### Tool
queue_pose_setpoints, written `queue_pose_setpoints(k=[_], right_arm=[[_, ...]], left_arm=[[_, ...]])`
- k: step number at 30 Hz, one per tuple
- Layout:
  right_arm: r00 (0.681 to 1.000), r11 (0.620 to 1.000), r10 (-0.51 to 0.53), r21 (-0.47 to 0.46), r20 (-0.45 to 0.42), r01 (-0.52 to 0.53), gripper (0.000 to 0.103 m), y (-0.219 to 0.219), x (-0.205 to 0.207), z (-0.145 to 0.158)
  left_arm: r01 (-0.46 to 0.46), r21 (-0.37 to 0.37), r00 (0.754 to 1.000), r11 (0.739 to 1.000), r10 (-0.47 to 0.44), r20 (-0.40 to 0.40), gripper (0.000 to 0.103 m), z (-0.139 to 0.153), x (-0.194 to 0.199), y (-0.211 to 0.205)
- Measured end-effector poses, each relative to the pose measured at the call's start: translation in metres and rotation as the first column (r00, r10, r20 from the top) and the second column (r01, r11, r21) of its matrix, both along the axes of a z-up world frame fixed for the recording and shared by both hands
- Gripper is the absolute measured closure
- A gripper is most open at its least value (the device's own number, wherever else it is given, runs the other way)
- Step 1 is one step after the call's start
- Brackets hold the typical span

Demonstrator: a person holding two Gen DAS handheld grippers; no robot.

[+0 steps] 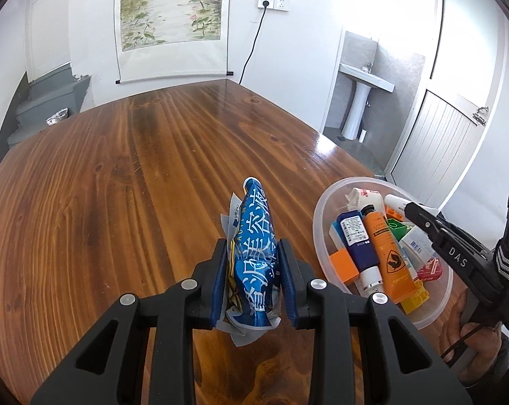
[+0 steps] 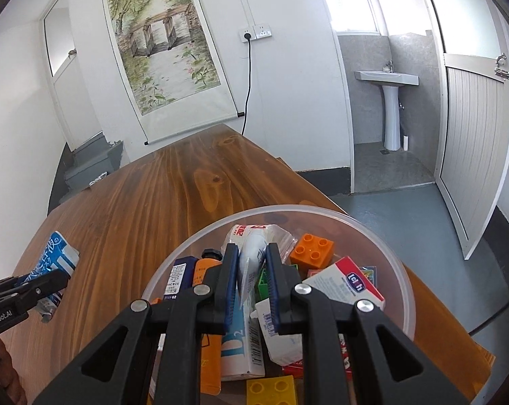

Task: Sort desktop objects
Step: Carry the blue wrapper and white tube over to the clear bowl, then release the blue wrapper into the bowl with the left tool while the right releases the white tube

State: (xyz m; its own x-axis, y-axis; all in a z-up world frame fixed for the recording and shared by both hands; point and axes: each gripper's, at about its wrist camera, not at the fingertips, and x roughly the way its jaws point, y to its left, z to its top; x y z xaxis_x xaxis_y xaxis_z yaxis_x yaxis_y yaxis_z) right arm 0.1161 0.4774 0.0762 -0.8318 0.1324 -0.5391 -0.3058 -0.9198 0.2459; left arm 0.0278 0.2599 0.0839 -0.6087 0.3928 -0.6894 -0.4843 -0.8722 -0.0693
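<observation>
Left wrist view: left gripper [image 1: 252, 271], jaws clenched on a blue foil sachet with white lettering [image 1: 254, 253], held above the brown wooden worktop [image 1: 119, 168], just left of the clear round plastic bowl [image 1: 322, 236]. Right wrist view: right gripper [image 2: 252, 283], jaws grasping a white soft tube [image 2: 251, 256] over that bowl [image 2: 403, 290], which holds tubes, cartons and an orange studded brick [image 2: 312, 251].

One bowl [image 1: 325, 222] (clear), two grippers [image 1: 252, 270].
</observation>
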Motion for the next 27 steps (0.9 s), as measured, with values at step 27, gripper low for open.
queue_pose_setpoints(k=[27], right_arm=[[0.999,1.000,0.002,0.007,-0.044,-0.002,0.084,0.021,0.042,0.000]], left_arm=[[0.241,0.046,0.969,0.969,-0.243,0.044,0.071,-0.004,0.008,0.106]])
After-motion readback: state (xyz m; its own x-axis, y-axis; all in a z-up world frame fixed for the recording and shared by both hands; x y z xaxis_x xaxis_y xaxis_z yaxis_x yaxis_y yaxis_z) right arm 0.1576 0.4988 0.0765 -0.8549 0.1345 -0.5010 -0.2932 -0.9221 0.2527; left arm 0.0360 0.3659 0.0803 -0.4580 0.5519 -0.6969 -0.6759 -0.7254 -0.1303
